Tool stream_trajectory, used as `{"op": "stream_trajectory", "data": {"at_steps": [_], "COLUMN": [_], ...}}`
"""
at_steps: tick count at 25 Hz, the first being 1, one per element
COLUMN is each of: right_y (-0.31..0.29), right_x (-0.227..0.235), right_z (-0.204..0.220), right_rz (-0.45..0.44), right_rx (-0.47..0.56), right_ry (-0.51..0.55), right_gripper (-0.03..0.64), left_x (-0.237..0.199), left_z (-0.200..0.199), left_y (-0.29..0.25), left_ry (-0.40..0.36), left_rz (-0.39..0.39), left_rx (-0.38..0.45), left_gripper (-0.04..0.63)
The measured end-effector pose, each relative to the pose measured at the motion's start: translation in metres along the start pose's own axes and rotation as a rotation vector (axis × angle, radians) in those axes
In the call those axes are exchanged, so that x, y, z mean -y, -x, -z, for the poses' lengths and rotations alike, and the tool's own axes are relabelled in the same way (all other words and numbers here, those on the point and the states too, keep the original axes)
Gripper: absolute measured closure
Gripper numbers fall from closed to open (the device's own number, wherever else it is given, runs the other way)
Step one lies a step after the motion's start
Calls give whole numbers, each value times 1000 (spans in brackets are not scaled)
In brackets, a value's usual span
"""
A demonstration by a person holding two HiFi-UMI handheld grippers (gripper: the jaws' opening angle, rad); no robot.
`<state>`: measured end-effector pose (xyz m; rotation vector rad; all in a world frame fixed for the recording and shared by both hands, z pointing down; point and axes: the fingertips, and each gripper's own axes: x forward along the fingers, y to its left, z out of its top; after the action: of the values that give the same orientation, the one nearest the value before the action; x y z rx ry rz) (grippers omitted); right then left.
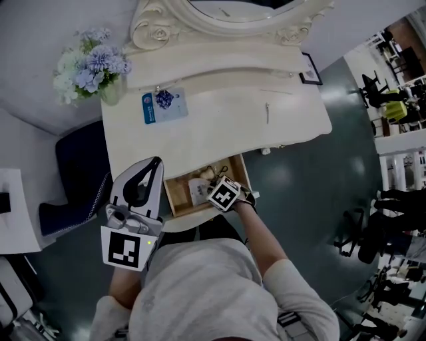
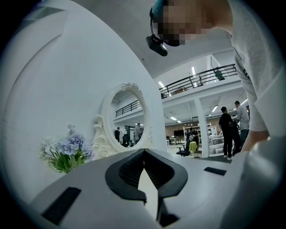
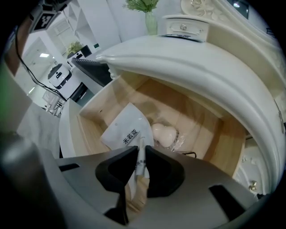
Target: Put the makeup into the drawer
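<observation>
The wooden drawer (image 1: pixel 174 202) of the cream dressing table (image 1: pixel 219 126) stands pulled out. My right gripper (image 1: pixel 215 182) points steeply down into it, below its marker cube (image 1: pixel 224 194). In the right gripper view its jaws (image 3: pixel 140 150) stand slightly apart, with a slim white makeup tube (image 3: pixel 141 155) between them, leaning on the right jaw. On the drawer's floor (image 3: pixel 210 134) lie a white sachet (image 3: pixel 125 132) and a pale pink sponge (image 3: pixel 164 134) in clear wrap. My left gripper (image 1: pixel 157 160) hovers level at the table's left front corner, shut and empty (image 2: pixel 144 151).
A vase of blue flowers (image 1: pixel 93 66) stands at the back left. A blue packet (image 1: pixel 163 104) and a thin stick (image 1: pixel 267 112) lie on the tabletop. The oval mirror (image 1: pixel 226 13) rises behind, and a dark blue chair (image 1: pixel 80 173) stands to the left. A black cord (image 3: pixel 192 155) lies in the drawer.
</observation>
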<state>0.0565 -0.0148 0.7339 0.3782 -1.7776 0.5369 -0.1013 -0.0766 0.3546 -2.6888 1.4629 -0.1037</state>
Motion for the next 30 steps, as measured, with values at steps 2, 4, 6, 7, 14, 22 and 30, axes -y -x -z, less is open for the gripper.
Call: {"op": "stream_trajectory", "data": {"at_steps": [2,4,6,7,14,22,30], "right_y": [-3,-5,-7,-7,-5,22,58], "right_x": [0,0,1,1,5,17,25], "right_z": [2,3,3,4,1,-21,-23], "right_rz": [-2,3,9,14,61,88,163], "right_rx": [-10,-13,-18,-22,-12,122,285], "right_ry": [-5,0,10,14,53,-16,-129], "right_gripper": [551,548,546,546,497,474,589], "left_x": [-1,-1,0,0,1,7,14], "left_z": [0,0,-1,-1,-2,-6,-11], "left_y": [1,1,2,2,4,6,8], "left_ry": [2,2,0,-1,-6,-11,-17], "left_rz": [-4,-7,-6,-6,-4,13,35], "left_rx": [-2,-2,1,2,-1,9,30], "left_gripper": [581,581,581,581,581,581,581]}}
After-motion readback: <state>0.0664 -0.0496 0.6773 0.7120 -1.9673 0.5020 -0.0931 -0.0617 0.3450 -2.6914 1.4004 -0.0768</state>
